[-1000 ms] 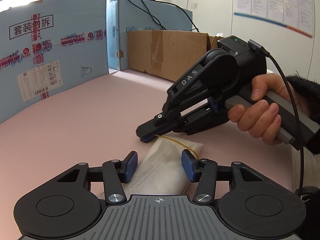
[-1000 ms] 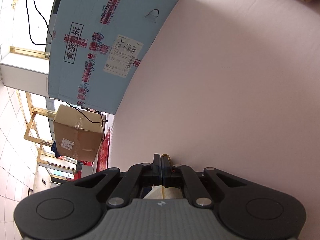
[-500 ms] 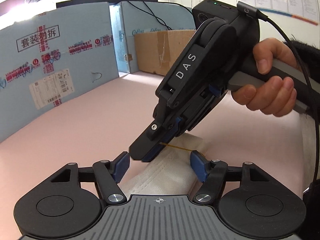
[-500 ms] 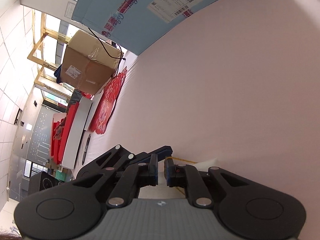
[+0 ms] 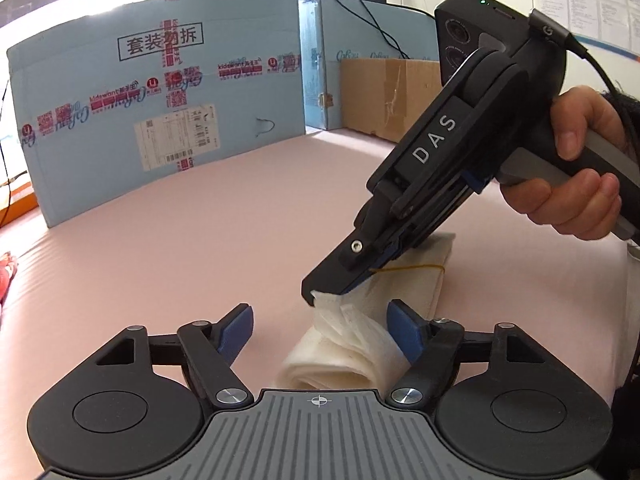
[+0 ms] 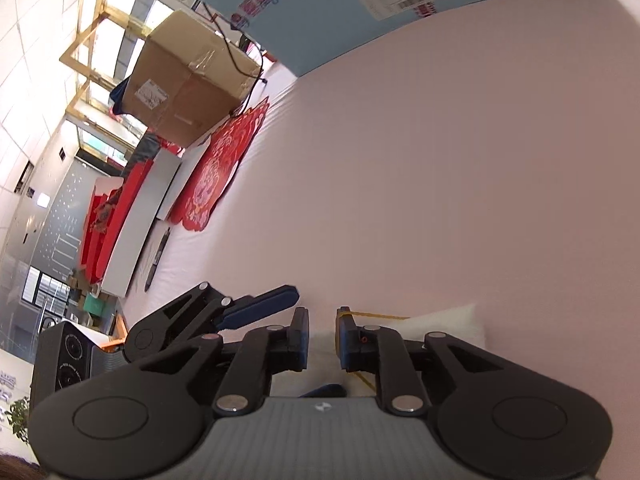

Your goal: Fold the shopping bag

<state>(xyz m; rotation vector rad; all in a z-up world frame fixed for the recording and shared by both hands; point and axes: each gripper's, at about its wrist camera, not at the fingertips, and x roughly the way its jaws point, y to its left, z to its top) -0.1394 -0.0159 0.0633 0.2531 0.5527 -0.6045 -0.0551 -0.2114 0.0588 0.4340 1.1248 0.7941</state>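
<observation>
Both tools' jaws are opening: left tool (image 5: pixel 320 326) spread around the folded bag (image 5: pixel 348 352), right tool (image 6: pixel 323 334) slightly parted over it

Office-like workroom: cardboard boxes (image 5: pixel 384 96), wall notices (image 5: pixel 580 8), pink table (image 5: pixel 200 232)

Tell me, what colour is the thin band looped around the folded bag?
Yellow-orange. The band crosses the white bag; it shows best in the left wrist view.
</observation>
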